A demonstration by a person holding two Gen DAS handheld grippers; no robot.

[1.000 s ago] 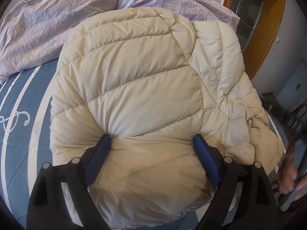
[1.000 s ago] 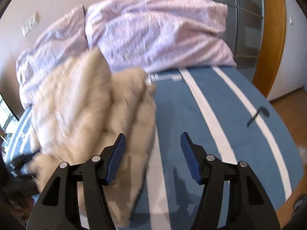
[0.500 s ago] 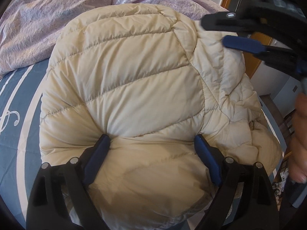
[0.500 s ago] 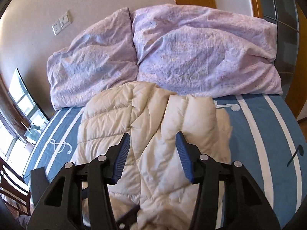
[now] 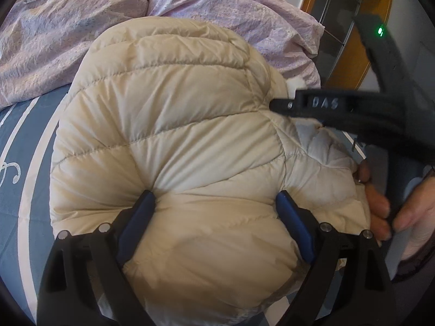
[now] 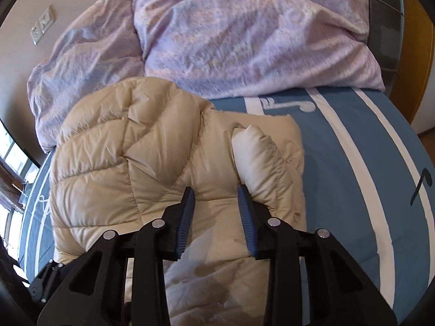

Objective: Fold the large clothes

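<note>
Nearest the left wrist camera, the left gripper (image 5: 214, 212) has its jaws spread wide across a thick fold of the cream down jacket (image 5: 176, 135), both blue pads sunk into the padding, so it is clenched on the bulky near end; it sits as it did a second ago, with no visible shift. The change is on the right. A second ago the right gripper (image 6: 216, 206) hung over bare blue sheet beside the jacket, jaws apart; it has since swung across and come down onto the garment's right-hand layers, and its jaws have just been closing with a ridge of jacket fabric between them. The right pad touches a puffed fold; whether the left pad presses yet I cannot tell, so the pinch reads as in progress rather than set. The left view shows the same tool arrived at the jacket's right edge, with the person's hand (image 5: 380, 212) on its handle. Judgement: the jacket is already doubled into a compact bundle, and this second hold looks like preparation for a further fold or a squaring-up. The jacket lies mid-bed (image 6: 353, 163) on the blue striped sheet, its far edge touching the pillows. Count: two grippers, one jacket, two lilac pillows (image 6: 244, 32), and one wall socket plate (image 6: 43, 27) at the far left.
</note>
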